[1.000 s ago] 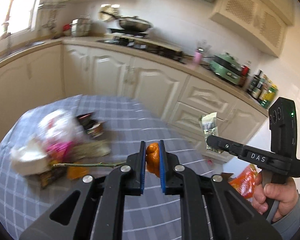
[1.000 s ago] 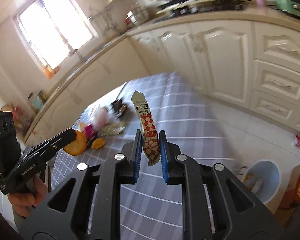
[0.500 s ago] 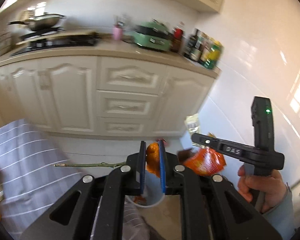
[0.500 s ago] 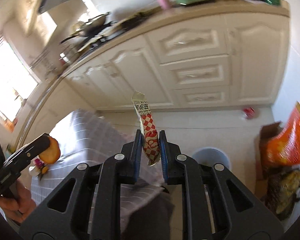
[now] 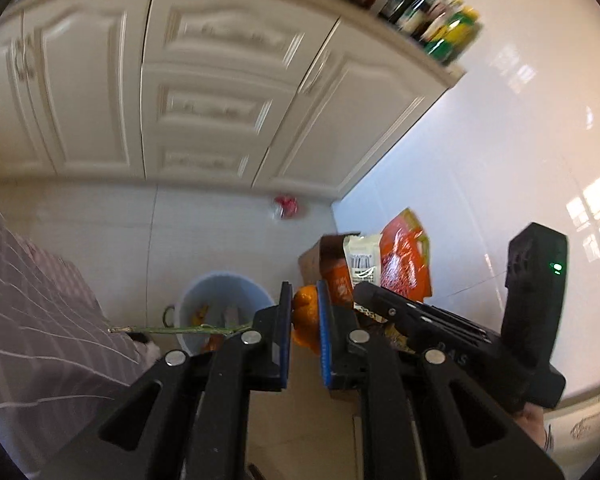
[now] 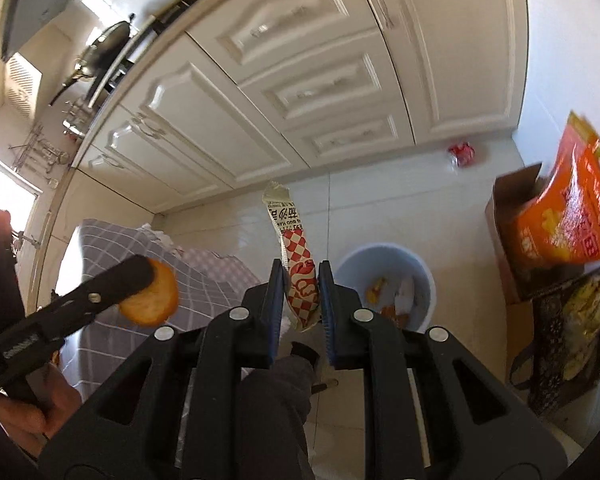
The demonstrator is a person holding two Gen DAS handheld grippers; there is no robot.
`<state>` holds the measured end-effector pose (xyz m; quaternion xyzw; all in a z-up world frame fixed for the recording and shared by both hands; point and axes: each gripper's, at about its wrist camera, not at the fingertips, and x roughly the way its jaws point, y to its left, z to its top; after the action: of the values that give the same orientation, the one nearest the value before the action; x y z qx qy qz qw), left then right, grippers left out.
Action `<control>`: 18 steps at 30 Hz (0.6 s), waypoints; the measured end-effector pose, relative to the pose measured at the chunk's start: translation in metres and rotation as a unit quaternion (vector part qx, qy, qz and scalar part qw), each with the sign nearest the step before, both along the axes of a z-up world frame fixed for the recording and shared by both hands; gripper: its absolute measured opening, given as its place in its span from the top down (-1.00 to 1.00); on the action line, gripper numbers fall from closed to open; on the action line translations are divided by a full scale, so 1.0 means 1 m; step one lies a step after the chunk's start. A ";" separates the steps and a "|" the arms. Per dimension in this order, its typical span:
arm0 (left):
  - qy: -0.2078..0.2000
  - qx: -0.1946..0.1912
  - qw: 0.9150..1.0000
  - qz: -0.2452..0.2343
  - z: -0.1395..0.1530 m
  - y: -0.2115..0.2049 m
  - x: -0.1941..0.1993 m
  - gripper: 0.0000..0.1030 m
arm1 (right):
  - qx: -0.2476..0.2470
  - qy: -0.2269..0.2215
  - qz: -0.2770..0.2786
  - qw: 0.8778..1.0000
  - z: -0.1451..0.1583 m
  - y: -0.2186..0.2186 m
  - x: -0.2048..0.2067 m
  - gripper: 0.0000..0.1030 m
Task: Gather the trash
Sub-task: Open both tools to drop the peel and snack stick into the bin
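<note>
My left gripper (image 5: 303, 322) is shut on a piece of orange peel (image 5: 306, 316), with a thin green stem (image 5: 172, 329) sticking out to its left. It hangs just right of a pale blue trash bin (image 5: 224, 286) on the floor. My right gripper (image 6: 299, 300) is shut on a red-and-white checked snack wrapper (image 6: 296, 264) that stands upright between the pads, just left of the same bin (image 6: 384, 256). The bin holds some scraps. The left gripper and peel (image 6: 150, 298) also show at the left of the right wrist view.
White kitchen cabinets (image 5: 204, 92) stand behind the bin. A cardboard box (image 6: 508, 216) with an orange bag (image 6: 568, 208) and a dark bag (image 6: 572, 328) sit right of the bin by the wall. The checked tablecloth's edge (image 5: 32, 312) is at left. A red scrap (image 5: 286, 206) lies on the floor.
Both grippers have swung away from the table and down toward the floor, still holding the peel and the wrapper. The blue bin is now close below them.
</note>
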<state>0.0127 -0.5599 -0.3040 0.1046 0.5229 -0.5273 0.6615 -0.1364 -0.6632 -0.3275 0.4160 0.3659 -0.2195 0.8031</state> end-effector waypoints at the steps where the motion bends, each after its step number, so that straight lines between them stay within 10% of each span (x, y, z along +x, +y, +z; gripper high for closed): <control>1: 0.004 0.010 1.000 0.003 -0.008 -0.005 0.003 0.79 | 0.005 0.002 0.000 1.000 -0.005 -0.002 0.002 0.66; 10: 0.029 0.061 0.998 0.010 -0.058 -0.039 0.019 0.49 | 0.039 0.021 -0.006 0.999 -0.047 -0.019 0.020 0.57; 12: 0.019 0.071 0.997 0.018 -0.061 -0.042 0.023 -0.37 | 0.053 0.026 -0.008 0.998 -0.059 -0.024 0.023 -0.05; 18: 0.003 0.078 0.996 0.035 -0.055 -0.038 0.033 -0.62 | 0.053 0.028 -0.030 0.998 -0.064 -0.024 0.017 -0.69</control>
<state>0.0455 -0.5976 -0.3589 0.1353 0.5678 -0.4619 0.6678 -0.1198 -0.6873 -0.3913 0.4626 0.3868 -0.2355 0.7622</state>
